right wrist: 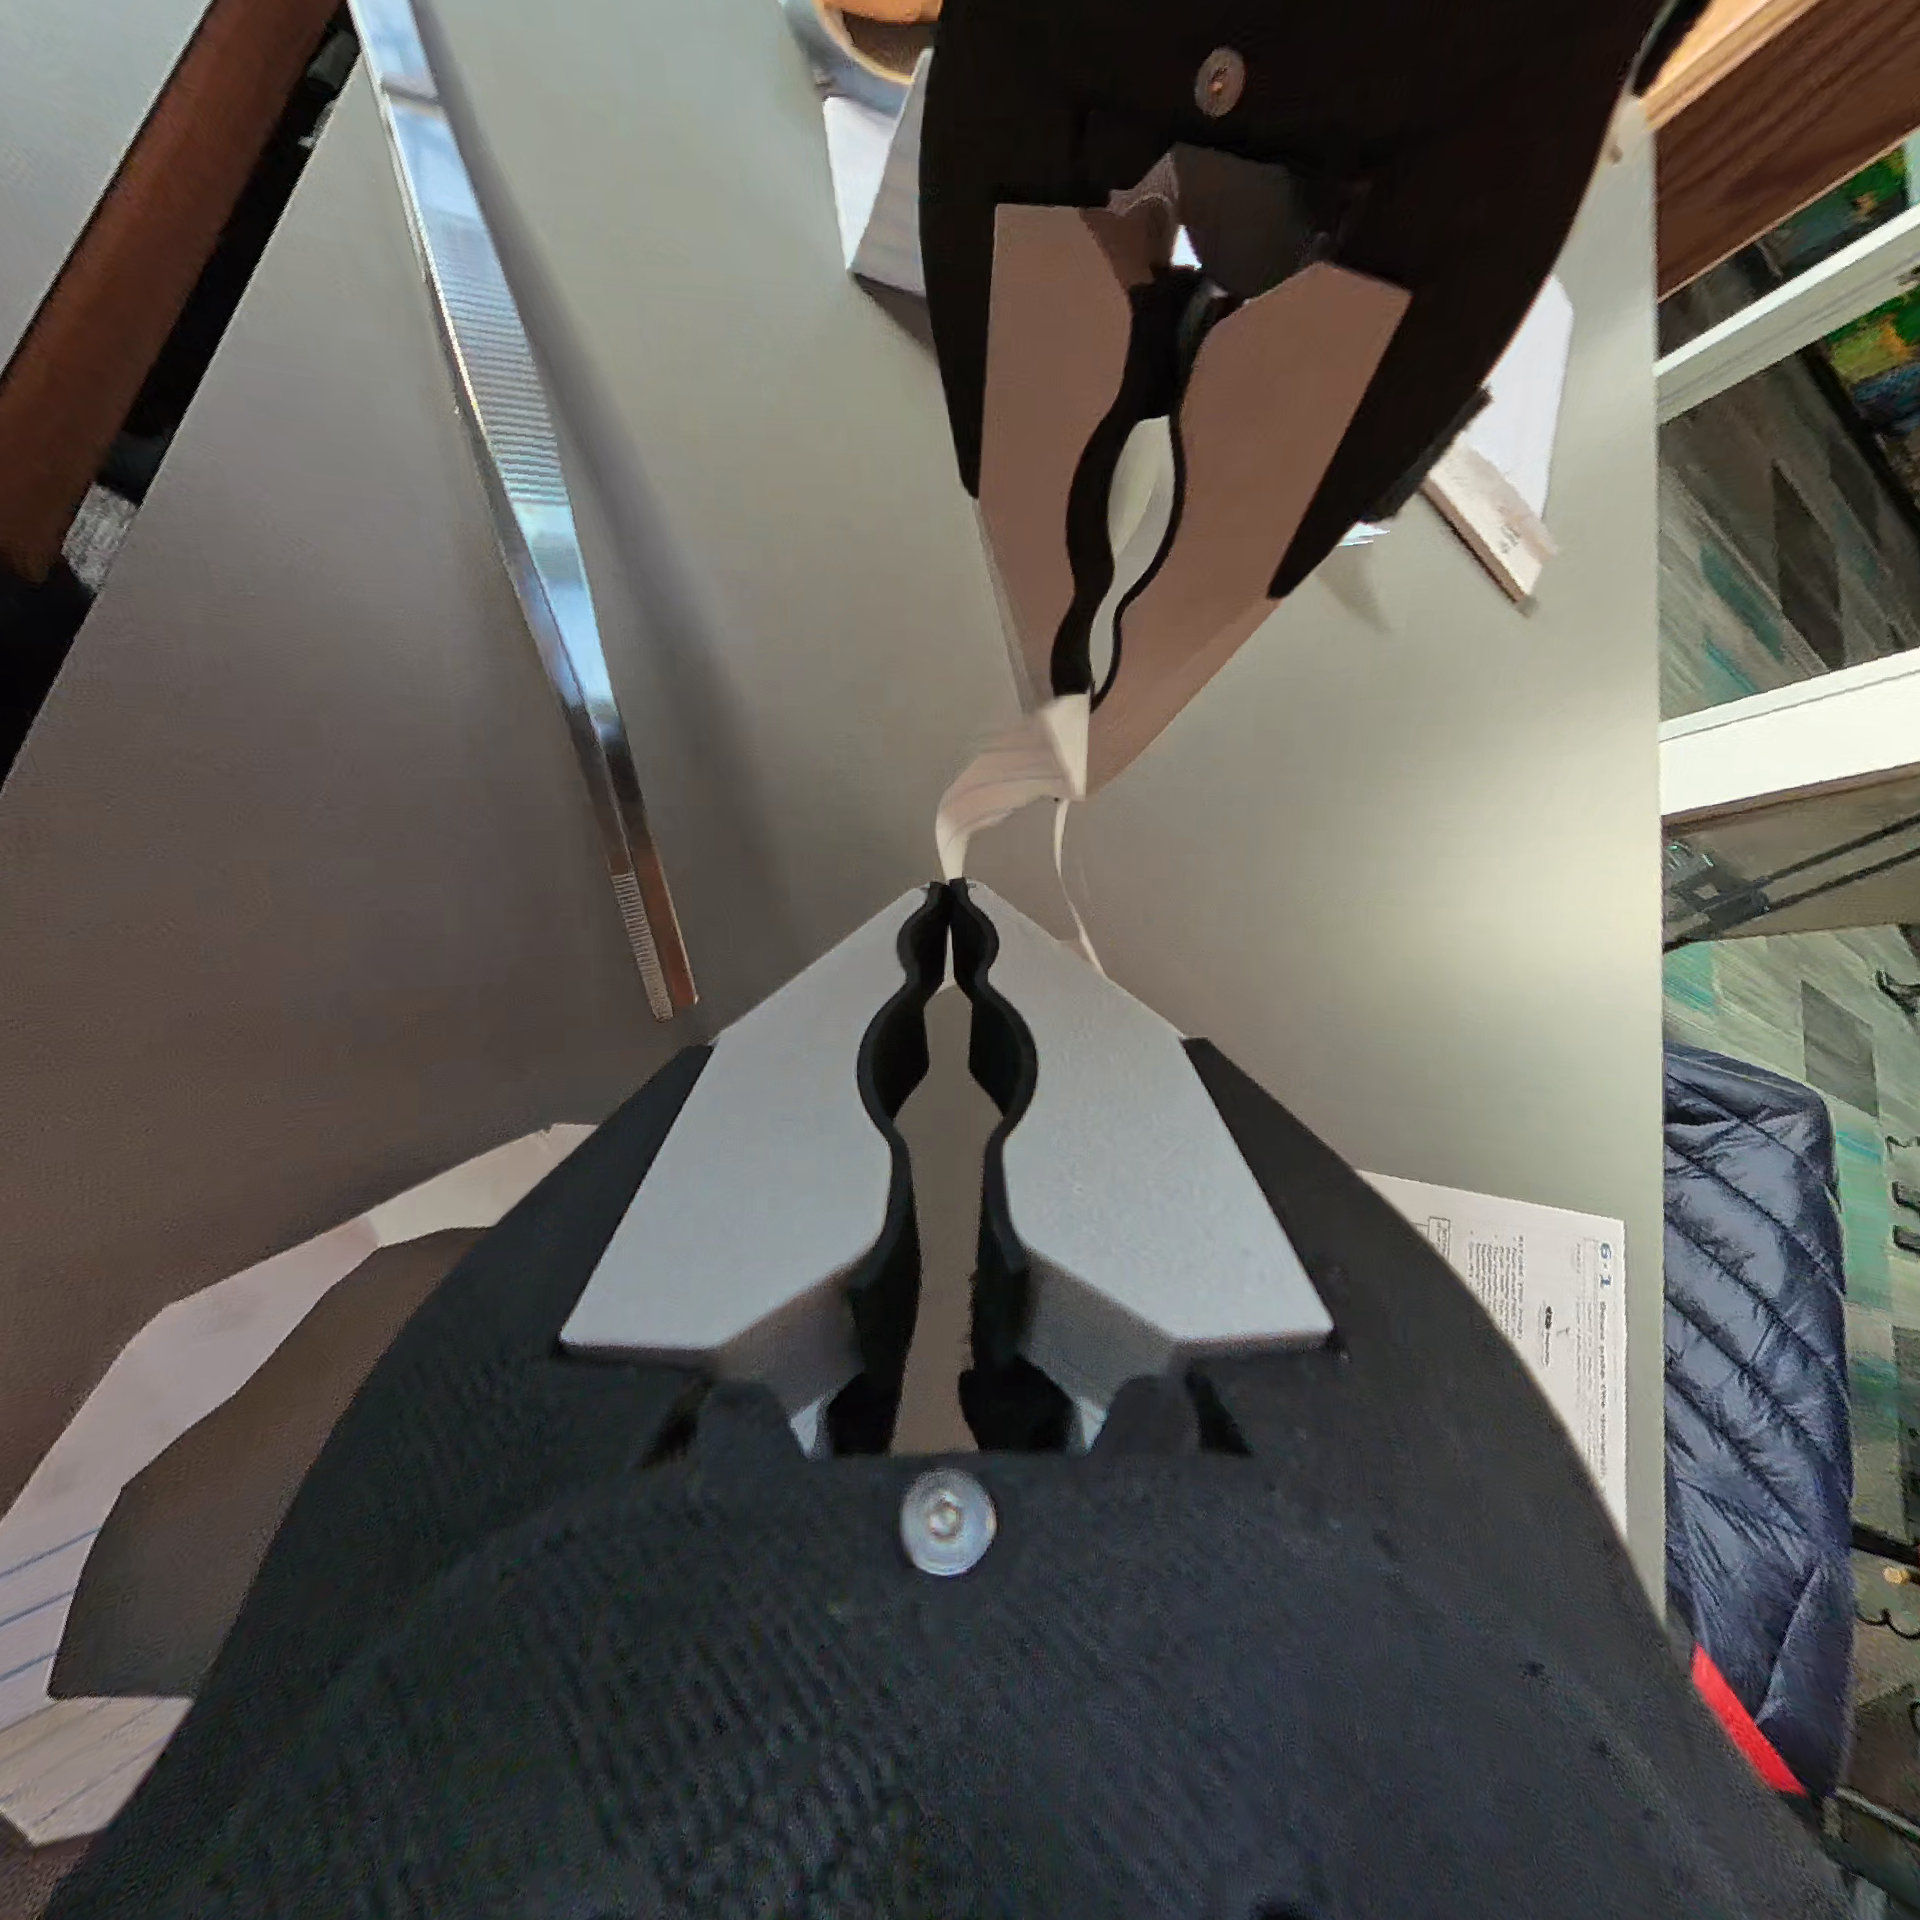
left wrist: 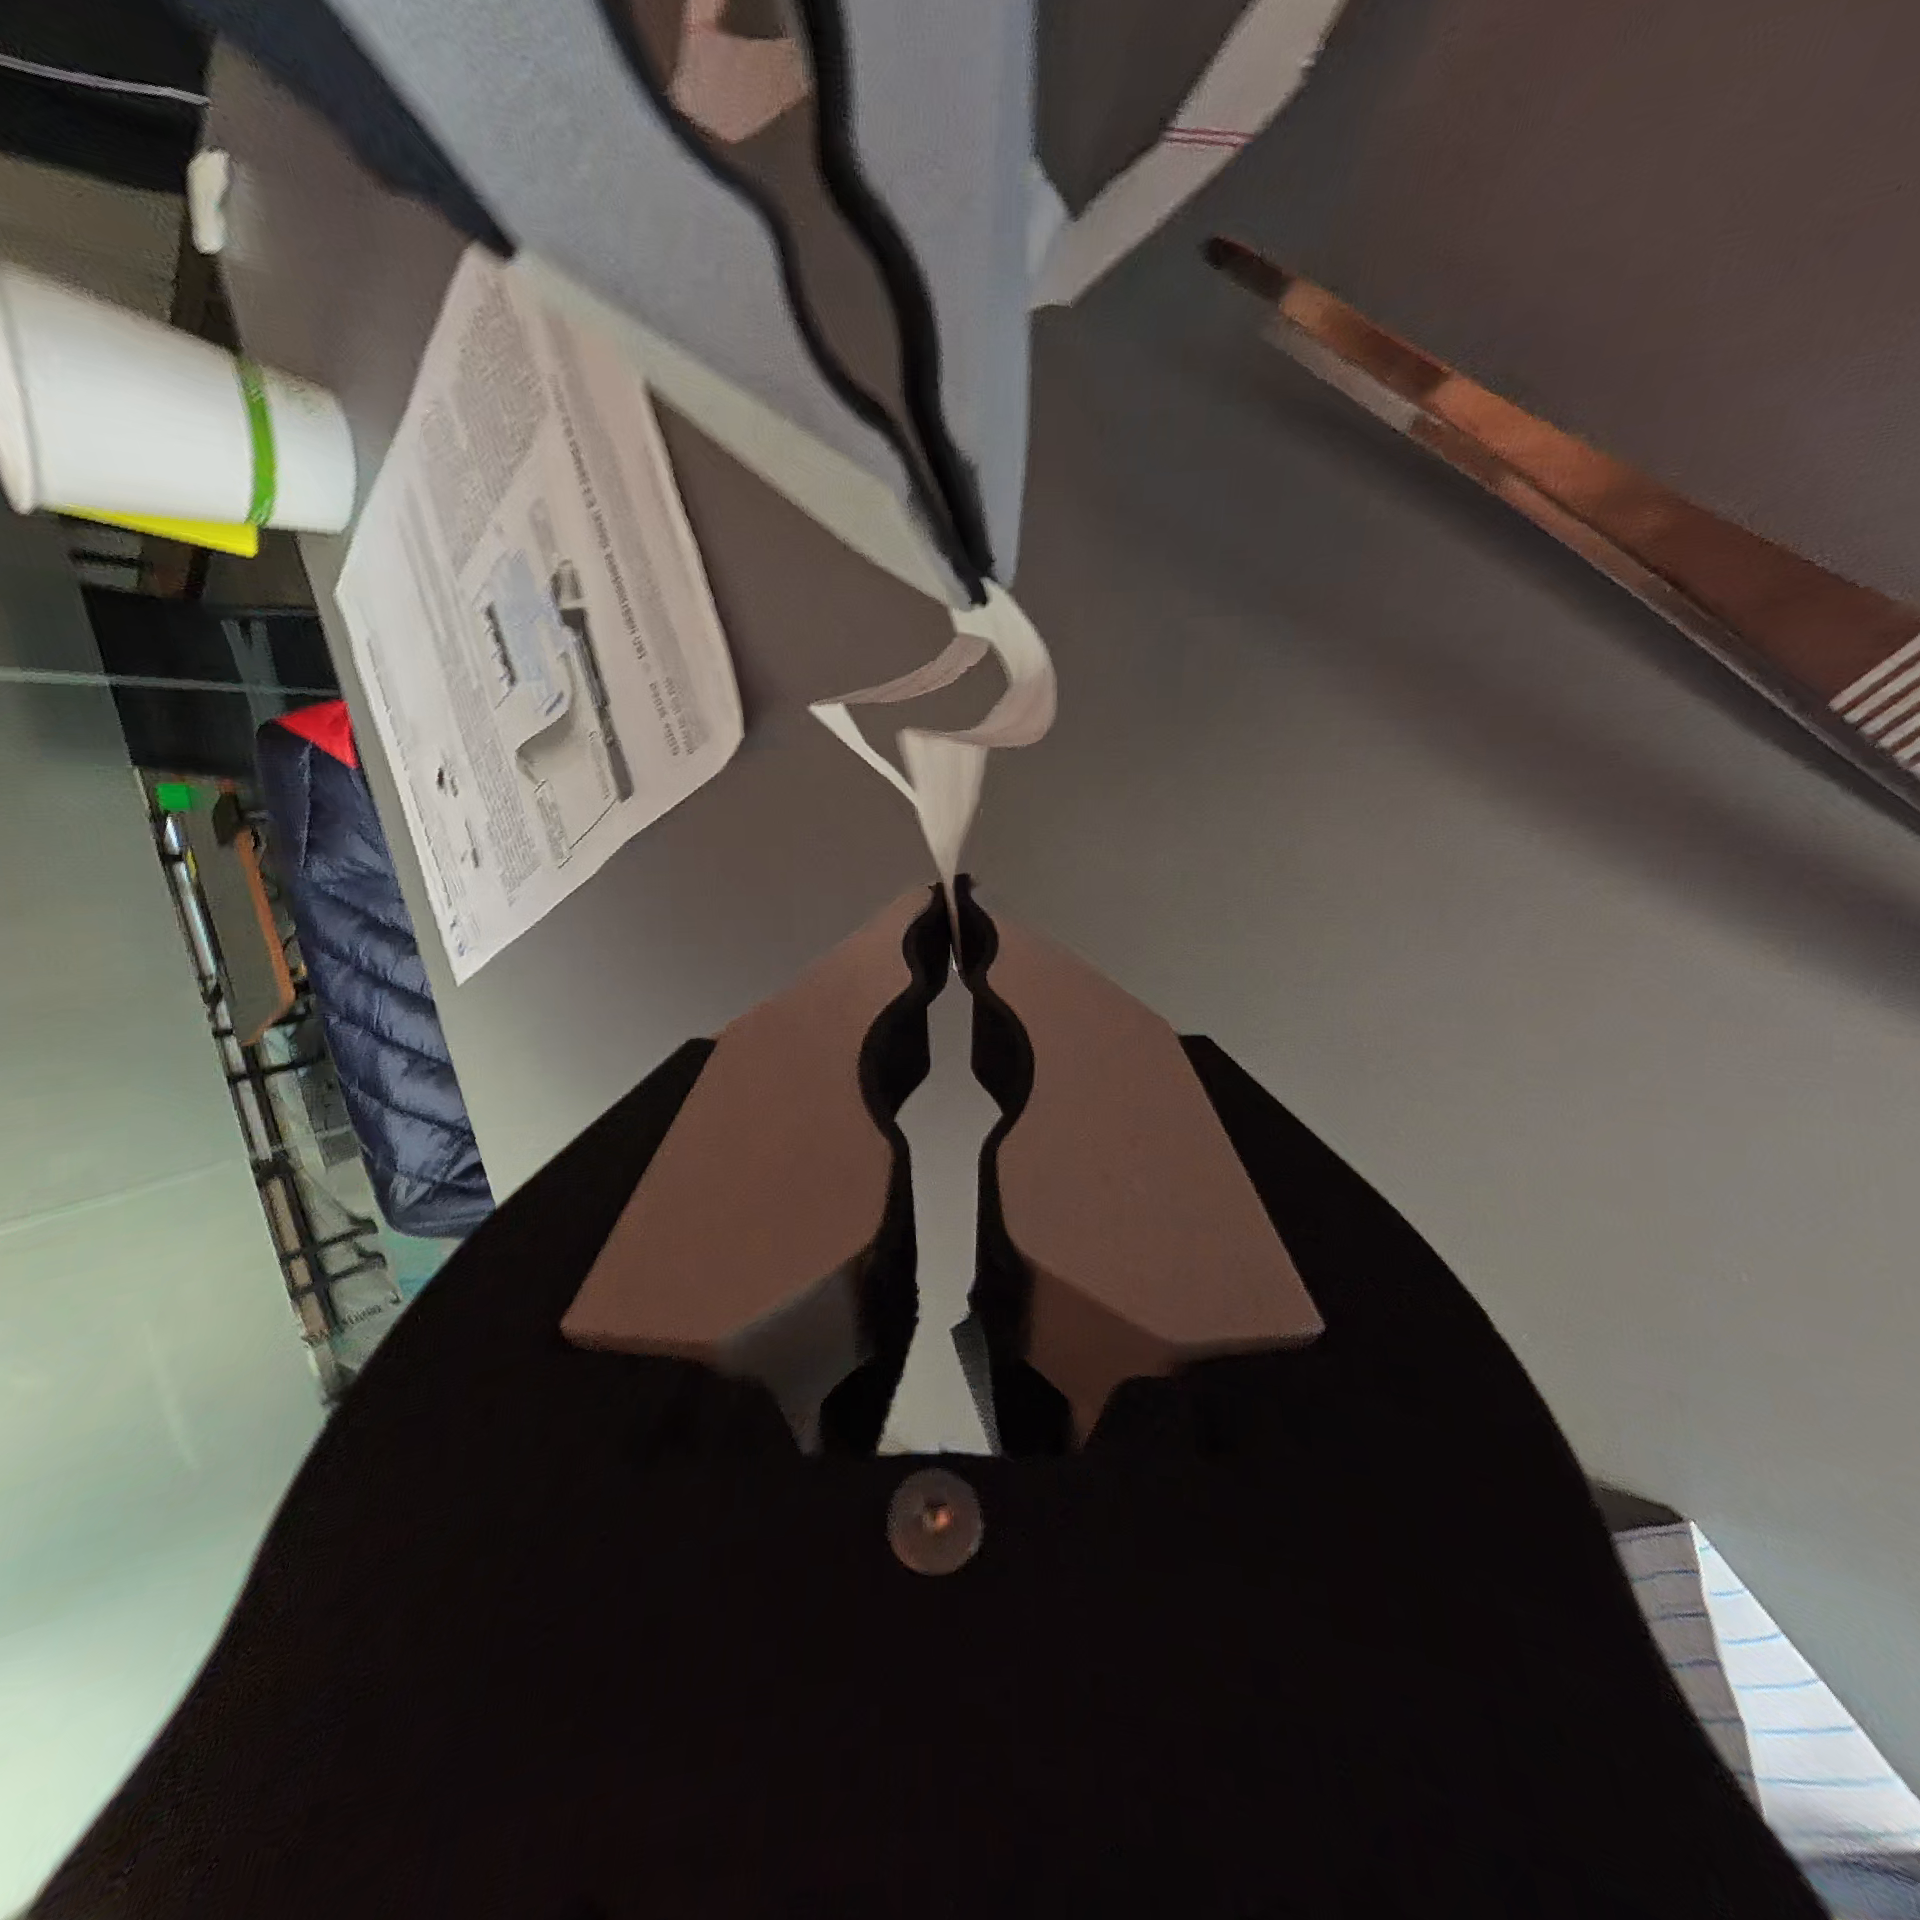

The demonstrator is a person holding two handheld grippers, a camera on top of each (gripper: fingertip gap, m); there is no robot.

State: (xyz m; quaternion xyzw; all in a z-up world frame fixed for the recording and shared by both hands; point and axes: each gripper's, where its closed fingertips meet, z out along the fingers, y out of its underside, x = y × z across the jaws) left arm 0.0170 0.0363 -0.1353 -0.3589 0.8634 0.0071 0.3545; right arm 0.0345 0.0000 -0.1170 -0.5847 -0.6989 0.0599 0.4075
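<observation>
A twisted strip of white paper (left wrist: 961, 769) is stretched between my two grippers above the grey table (left wrist: 1403, 987). In the left wrist view my left gripper (left wrist: 951, 896) is shut on the strip's near end. The right gripper (left wrist: 971, 592) faces it from above and pinches the far end. In the right wrist view my right gripper (right wrist: 951, 888) is shut on one end of the strip (right wrist: 982, 795). The left gripper (right wrist: 1075, 707) grips the other end, where the paper is folded. A loose tail of the strip (right wrist: 1075, 894) hangs beside my right finger.
A printed sheet (left wrist: 540, 623) lies on the table, with a white paper cup (left wrist: 156, 416) beyond it. A long metal ruler (right wrist: 540, 520) lies on the table; it also shows in the left wrist view (left wrist: 1558, 488). Lined paper (left wrist: 1787, 1714) lies near. A dark quilted jacket (right wrist: 1745, 1403) hangs past the table edge. Across from one pair of fingers to the other is roughly 5 cm.
</observation>
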